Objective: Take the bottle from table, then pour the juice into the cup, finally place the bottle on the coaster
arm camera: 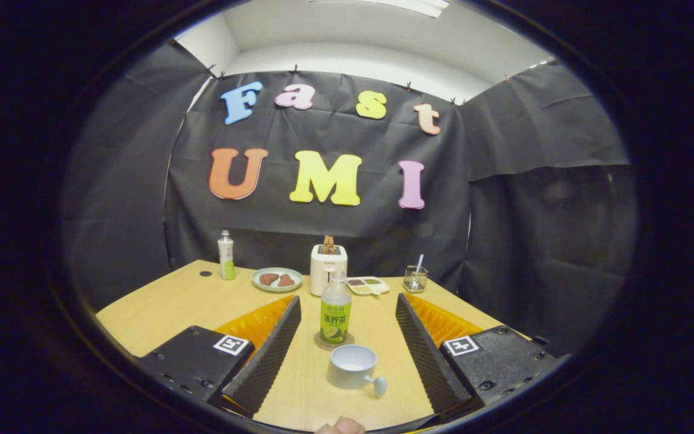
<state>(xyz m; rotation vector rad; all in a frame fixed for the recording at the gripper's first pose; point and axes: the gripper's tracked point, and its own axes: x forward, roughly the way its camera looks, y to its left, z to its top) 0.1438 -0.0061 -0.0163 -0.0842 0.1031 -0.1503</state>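
Gripper [347,337]: its two fingers are standing wide apart and are gripping nothing; both ribbed pads are showing in full, while the blocks behind them are running out of sight at the near end.
Bottle [335,308]: it is standing upright on the table between the fingers, touching neither; a green label is wrapping its lower half, the upper half is looking clear, and how much juice is sitting inside is hard to judge.
Coaster [334,343]: a dark round disc is peeking out under the bottle's base; most of it is lying hidden beneath the bottle.
Cup [353,366]: a pale cup is sitting just nearer than the bottle, between the fingers, its handle pointing toward the right finger; something whitish is showing at the bottom, and I cannot tell whether that is liquid or bare cup.
Table [172,307]: light wood is stretching to the back wall; its near part is partly covered by the fingers.
Back row: a second bottle [226,255] is standing well off to the left, then a plate [276,279] carrying two brownish pieces too small to name, a white toaster [328,267] with something sticking out of its top, a divided tray [368,285], and a wire basket [415,278] holding a thin stick.
Finger [340,427]: a fingertip is just poking in below the cup, the remainder cut off.
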